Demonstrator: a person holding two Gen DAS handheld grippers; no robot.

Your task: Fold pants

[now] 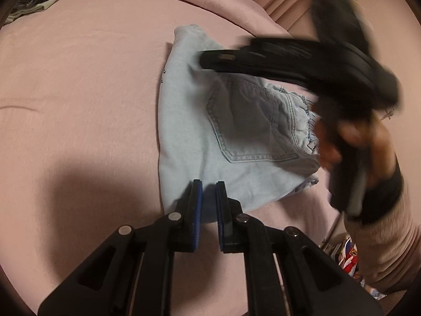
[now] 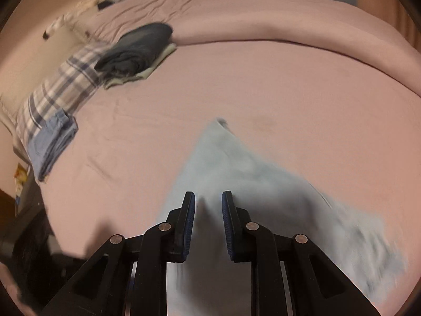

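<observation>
While the light blue denim pants (image 1: 210, 131) lie folded small on the pink bed (image 1: 79, 92), the fold looks nearly done. The left claw (image 1: 208, 205) hovers at their near edge, nearly shut and empty (the right claw (image 2: 208, 218) is slightly open, empty too). Next, maybe press them flat.

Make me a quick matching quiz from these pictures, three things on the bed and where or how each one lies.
Things:
1. light blue pants
2. dark folded garment
3. plaid cloth

States:
A. along the bed's left edge in the right wrist view
B. folded small, back pocket facing up
C. stacked on a pale folded piece

Pairs: 1-B, 2-C, 3-A
</observation>
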